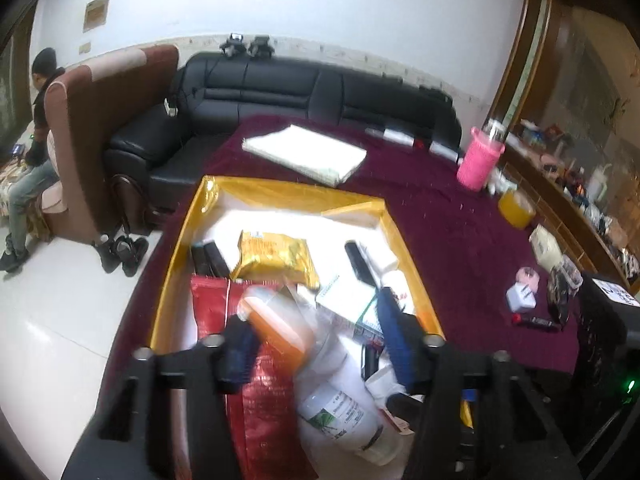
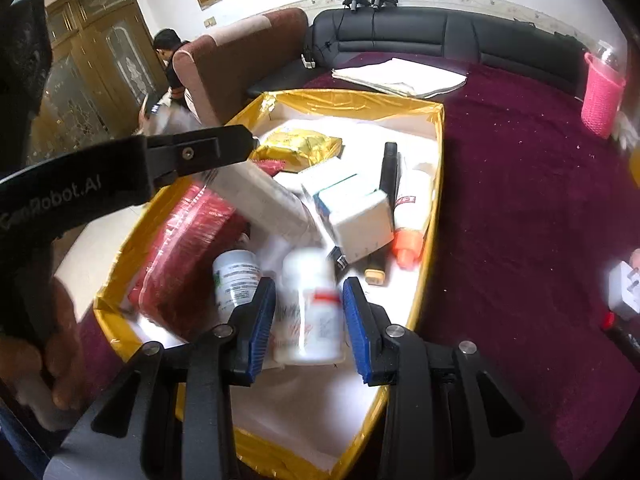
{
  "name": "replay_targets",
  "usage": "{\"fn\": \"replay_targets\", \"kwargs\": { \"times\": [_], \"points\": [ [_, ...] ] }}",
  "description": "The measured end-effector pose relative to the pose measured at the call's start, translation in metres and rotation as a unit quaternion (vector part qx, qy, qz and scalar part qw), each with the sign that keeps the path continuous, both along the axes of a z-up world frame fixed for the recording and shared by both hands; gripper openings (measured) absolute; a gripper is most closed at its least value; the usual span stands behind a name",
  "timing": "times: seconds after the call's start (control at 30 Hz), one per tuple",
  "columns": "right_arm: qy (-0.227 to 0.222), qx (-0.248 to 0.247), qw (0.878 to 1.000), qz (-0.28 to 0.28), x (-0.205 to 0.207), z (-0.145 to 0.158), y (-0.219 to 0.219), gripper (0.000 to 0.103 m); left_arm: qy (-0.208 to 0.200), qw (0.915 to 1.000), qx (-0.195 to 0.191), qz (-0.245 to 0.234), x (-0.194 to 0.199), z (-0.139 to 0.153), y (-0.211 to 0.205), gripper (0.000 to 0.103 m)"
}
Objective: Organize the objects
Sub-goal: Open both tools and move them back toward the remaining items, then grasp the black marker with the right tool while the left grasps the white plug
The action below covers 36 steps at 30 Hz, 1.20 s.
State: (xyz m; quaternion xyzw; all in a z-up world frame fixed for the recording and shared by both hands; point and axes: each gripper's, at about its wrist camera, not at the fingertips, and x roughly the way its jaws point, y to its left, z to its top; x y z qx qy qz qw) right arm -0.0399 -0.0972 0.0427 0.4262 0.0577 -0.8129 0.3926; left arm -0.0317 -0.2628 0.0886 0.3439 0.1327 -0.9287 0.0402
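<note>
A yellow-rimmed box [image 1: 182,240] [image 2: 438,148] sits on the maroon cloth, filled with a red packet [image 1: 260,400], a gold pouch [image 1: 276,256], cartons and bottles. My left gripper [image 1: 316,346] hovers over its near end, open. A blurred bottle with an orange band [image 1: 276,320] lies in the gap, clear of both pads. Below it lies a white labelled bottle [image 1: 340,404] [image 2: 236,280]. One left finger [image 2: 200,152] shows above a blurred white object [image 2: 260,200]. My right gripper [image 2: 310,324] straddles a blurred white bottle [image 2: 308,312], with thin gaps at both blue pads.
A pink-sleeved bottle [image 1: 480,158], a white folded sheet [image 1: 308,152], a yellow tape roll [image 1: 516,210], a white plug [image 1: 520,298] and a red-black pen [image 1: 536,322] lie on the cloth. A black sofa [image 1: 320,88] stands behind. A person [image 1: 32,152] sits at far left.
</note>
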Motion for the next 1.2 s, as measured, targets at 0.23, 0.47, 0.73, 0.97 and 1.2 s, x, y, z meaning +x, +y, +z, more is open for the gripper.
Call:
{"fn": "replay_targets", "kwargs": {
  "times": [0.23, 0.47, 0.73, 0.97, 1.2],
  "points": [
    [-0.013, -0.061, 0.998, -0.006, -0.008, 0.027, 0.045, 0.037, 0.022, 0.9996, -0.007, -0.016, 0.007, 0.019, 0.018, 0.058],
    [-0.014, -0.049, 0.993, -0.107, -0.060, 0.036, 0.173, 0.049, 0.027, 0.9967, -0.009, -0.076, 0.025, 0.029, 0.063, 0.066],
    [-0.063, 0.010, 0.988, -0.143, -0.115, -0.009, 0.276, 0.049, 0.005, 0.9905, -0.031, -0.134, 0.013, 0.025, 0.122, 0.066],
    [-0.088, 0.003, 0.995, -0.041, -0.086, -0.020, 0.260, 0.052, -0.024, 0.9830, -0.061, -0.171, 0.004, 0.016, 0.162, 0.066],
    [0.029, 0.139, 0.988, -0.057, -0.040, -0.015, 0.217, 0.012, -0.047, 0.9734, -0.079, -0.210, -0.016, 0.012, 0.200, 0.066]
  ]
}}
